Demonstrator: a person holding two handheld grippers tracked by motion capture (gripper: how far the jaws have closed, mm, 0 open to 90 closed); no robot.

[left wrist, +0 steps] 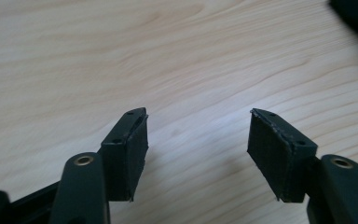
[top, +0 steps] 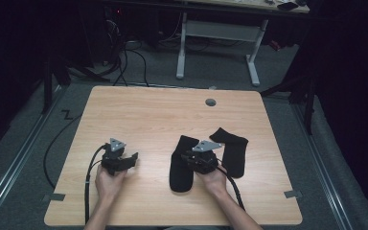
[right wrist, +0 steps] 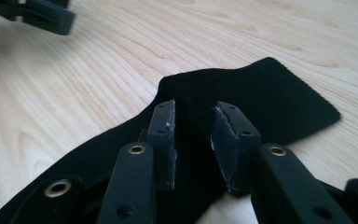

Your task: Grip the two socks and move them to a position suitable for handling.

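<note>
Two black socks flat on the wooden counter [top: 148,110]. Right hand-held gripper [right wrist: 195,140] sits low over the nearer sock [top: 181,165], jaws parted, fabric lying under and between them, pads not pinching it. Second sock [top: 232,151] lies just beyond the right hand-held gripper's far side, apart from the first. Left hand-held gripper [left wrist: 198,154] well off to the side, released, jaws wide over bare wood.

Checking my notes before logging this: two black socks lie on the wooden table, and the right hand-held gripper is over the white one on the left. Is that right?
Not quite: neither sock is white. The right hand-held gripper is over the left black sock, jaws apart with the fabric beneath them, as the right gripper view shows. The other black sock lies beside it on the wooden table.
</note>
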